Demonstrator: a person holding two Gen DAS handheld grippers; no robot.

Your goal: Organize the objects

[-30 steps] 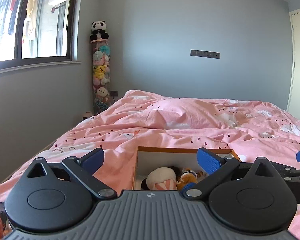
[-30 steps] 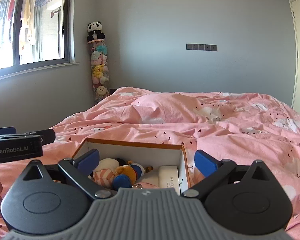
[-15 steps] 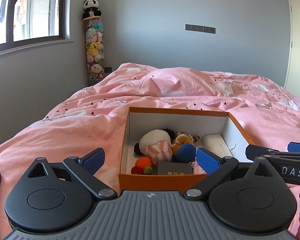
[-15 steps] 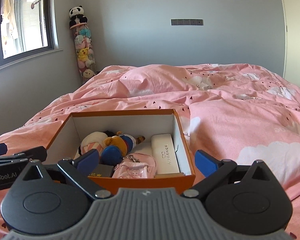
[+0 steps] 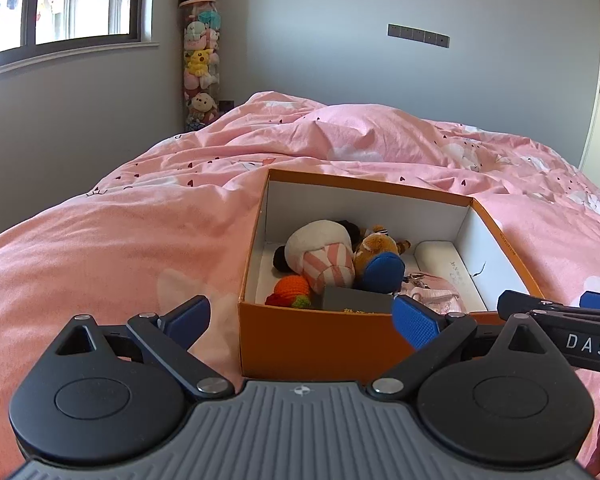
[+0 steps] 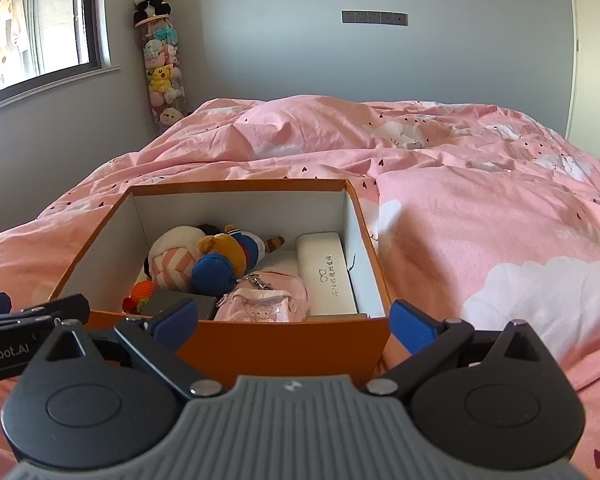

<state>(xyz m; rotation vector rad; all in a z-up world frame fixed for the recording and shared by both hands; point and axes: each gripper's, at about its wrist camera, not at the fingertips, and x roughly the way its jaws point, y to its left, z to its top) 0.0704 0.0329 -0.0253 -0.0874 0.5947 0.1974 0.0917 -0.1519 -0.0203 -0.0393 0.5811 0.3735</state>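
Observation:
An open orange box (image 5: 312,344) (image 6: 284,340) with white inner walls sits on the pink bed. Inside lie a white plush with pink stripes (image 5: 326,252) (image 6: 172,260), a brown plush with a blue ball (image 5: 380,264) (image 6: 220,264), an orange crochet toy (image 5: 290,290) (image 6: 142,294), a dark grey box (image 5: 356,300) (image 6: 168,304), a pink pouch (image 6: 262,304) and a white glasses case (image 6: 326,276) (image 5: 448,272). My left gripper (image 5: 302,320) hangs open just before the box's near left corner. My right gripper (image 6: 294,322) is open, straddling the near wall.
The pink duvet (image 6: 480,216) (image 5: 120,232) covers the bed all around the box, rumpled toward the far wall. A tall clear tube of plush toys (image 5: 200,56) (image 6: 162,64) with a panda on top stands in the far left corner under a window (image 5: 80,0).
Both views have tilted down and come closer to the box, so more of its inside shows. Both grippers stay open and empty.

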